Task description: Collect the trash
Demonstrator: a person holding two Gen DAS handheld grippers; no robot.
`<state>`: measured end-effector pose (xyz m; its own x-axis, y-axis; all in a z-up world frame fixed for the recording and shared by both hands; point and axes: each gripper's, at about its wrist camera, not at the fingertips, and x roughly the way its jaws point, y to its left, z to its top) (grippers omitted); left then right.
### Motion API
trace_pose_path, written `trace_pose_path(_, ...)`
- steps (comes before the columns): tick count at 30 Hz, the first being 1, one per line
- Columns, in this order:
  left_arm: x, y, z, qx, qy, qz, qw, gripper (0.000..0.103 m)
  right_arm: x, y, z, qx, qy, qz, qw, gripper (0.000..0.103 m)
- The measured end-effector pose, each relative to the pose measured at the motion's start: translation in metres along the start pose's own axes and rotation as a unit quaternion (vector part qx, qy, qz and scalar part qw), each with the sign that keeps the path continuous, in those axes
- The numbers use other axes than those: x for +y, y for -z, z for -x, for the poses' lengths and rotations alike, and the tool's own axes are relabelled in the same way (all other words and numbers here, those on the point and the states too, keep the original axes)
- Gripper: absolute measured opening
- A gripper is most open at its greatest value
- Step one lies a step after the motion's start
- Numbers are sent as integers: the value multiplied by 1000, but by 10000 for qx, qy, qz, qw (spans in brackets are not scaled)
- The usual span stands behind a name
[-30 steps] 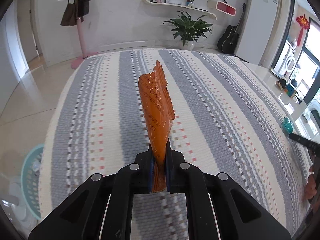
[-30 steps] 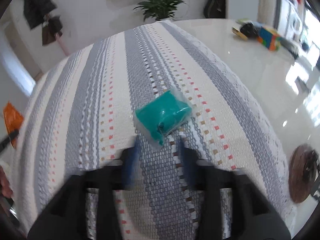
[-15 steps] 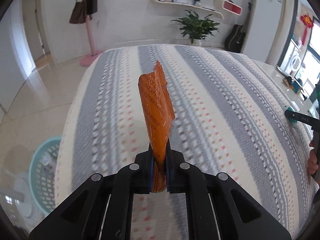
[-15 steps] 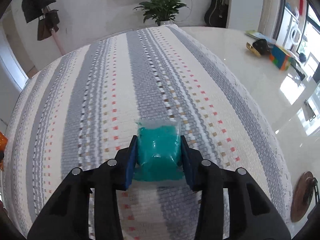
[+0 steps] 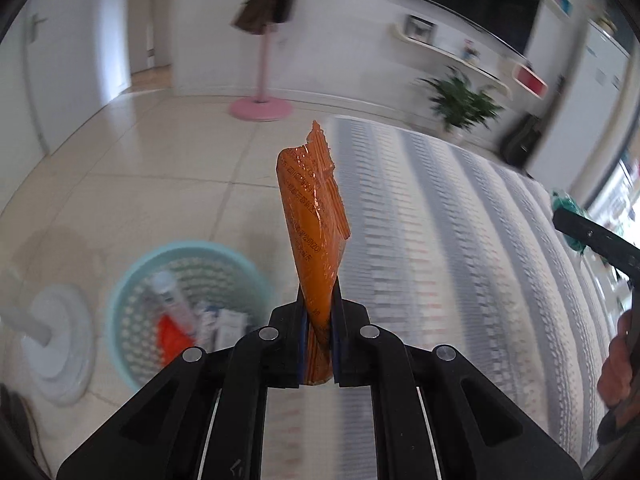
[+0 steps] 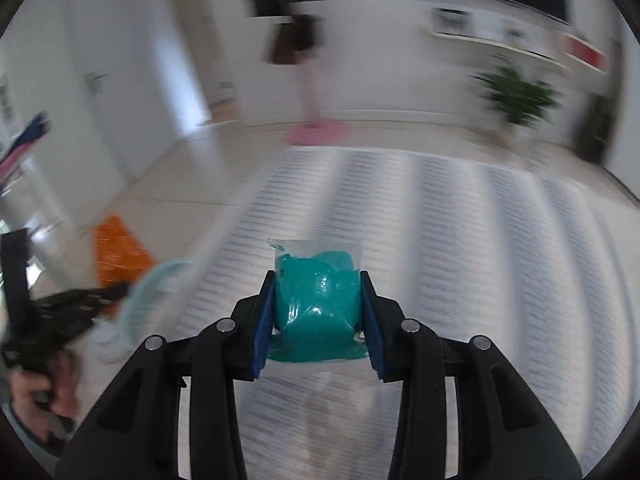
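My left gripper (image 5: 319,312) is shut on an orange wrapper (image 5: 314,216) that stands up between its fingers, near the table's left edge. A light-blue trash basket (image 5: 132,280) with several pieces of trash inside stands on the floor below and to the left. My right gripper (image 6: 318,304) is shut on a teal packet in clear plastic (image 6: 318,296), held above the striped tablecloth (image 6: 460,240). The orange wrapper (image 6: 118,248) and the basket rim (image 6: 160,272) show blurred at the left of the right wrist view. The right gripper with the teal packet (image 5: 568,212) shows at the right of the left wrist view.
A white round object (image 5: 56,344) sits on the floor beside the basket. A pink coat stand (image 5: 262,80) is further back on the tiled floor. A potted plant (image 5: 460,100) stands beyond the table's far end. Both views are motion-blurred.
Both grippers have swung left toward the table's left edge. The basket has come into fuller view below the orange wrapper. The right gripper closed on the teal packet and lifted it.
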<state>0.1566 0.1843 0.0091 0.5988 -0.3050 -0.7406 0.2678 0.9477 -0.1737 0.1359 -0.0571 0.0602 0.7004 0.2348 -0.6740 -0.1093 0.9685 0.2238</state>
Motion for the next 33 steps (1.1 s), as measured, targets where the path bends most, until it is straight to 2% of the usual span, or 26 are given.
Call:
trace_pose_path(2, 28, 2, 4, 72, -162, 252, 9995, 7, 39, -7, -19, 88, -374, 247, 9990, 36)
trace_pose_path(4, 56, 5, 2, 176, -218, 527, 9982, 7, 77, -11, -46, 350, -796, 427, 9953, 36)
trace_pose_path(6, 88, 11, -3, 301, -252, 834, 9957, 7, 107, -14, -71, 556, -885, 526, 9931, 36)
trace_pose_path(9, 122, 23, -14, 413, -302, 1144, 9921, 7, 129, -18, -103, 867, -1099, 379, 9894, 36)
trace_pose_path(15, 164, 41, -46, 675, -285, 1538, 9854, 8, 169, -12, -153, 1283, -946, 582, 9855, 37)
trace_pose_path(17, 169, 45, -54, 741, -284, 1569, 9844, 15, 183, -8, -163, 1347, -860, 702, 9846, 38)
trace_pose_path(18, 172, 45, -56, 720, -283, 1598, 9841, 29, 186, -8, -166, 1350, -811, 752, 9847, 40)
trace_pose_path(19, 175, 44, -57, 703, -281, 1634, 9836, 43, 192, -9, -171, 1371, -771, 775, 9845, 48)
trace_pose_path(20, 178, 44, -58, 663, -310, 1684, 9830, 49, 193, -10, -172, 1361, -786, 731, 9849, 54)
trace_pose_path(21, 180, 44, -58, 627, -307, 1711, 9828, 49, 192, -9, -170, 1334, -795, 680, 9855, 64)
trace_pose_path(27, 184, 47, -52, 563, -321, 1723, 9829, 52, 182, -20, -155, 1019, -898, 543, 9892, 64)
trace_pose_path(29, 180, 44, -47, 514, -337, 1709, 9834, 61, 179, -20, -144, 905, -889, 499, 9907, 64)
trace_pose_path(33, 165, 34, -27, 355, -423, 1569, 9861, 61, 162, -23, -116, 721, -877, 406, 9927, 64)
